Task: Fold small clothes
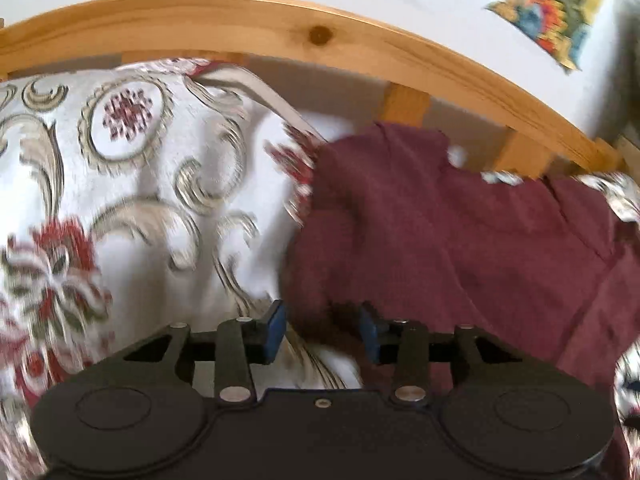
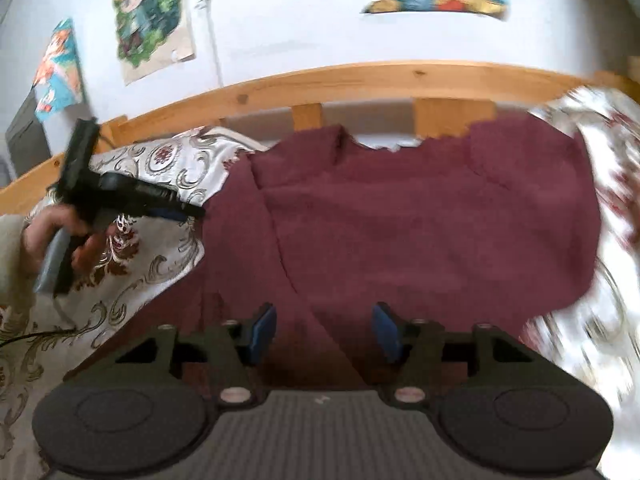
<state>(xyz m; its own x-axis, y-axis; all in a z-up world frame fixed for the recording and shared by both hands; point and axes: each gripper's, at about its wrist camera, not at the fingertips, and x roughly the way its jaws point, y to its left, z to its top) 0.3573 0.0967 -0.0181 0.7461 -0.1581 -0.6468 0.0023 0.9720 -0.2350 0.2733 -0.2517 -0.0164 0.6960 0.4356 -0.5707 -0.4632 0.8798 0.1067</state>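
Note:
A maroon garment [image 2: 420, 224] lies spread on a floral bedspread [image 2: 152, 264], partly folded with a flap along its left side. It also shows in the left wrist view [image 1: 460, 232], on the right. My left gripper [image 1: 323, 330] is open, at the garment's left edge, with nothing between its blue pads. It shows in the right wrist view [image 2: 188, 210] as a black tool held in a hand at the garment's left edge. My right gripper [image 2: 325, 332] is open over the garment's near part, with cloth below it.
A wooden bed rail [image 2: 360, 84] runs along the far side of the bed, with slats below it. It also shows in the left wrist view [image 1: 280, 28]. A white wall with colourful posters [image 2: 152, 20] stands behind. The bedspread [image 1: 120, 184] extends to the left.

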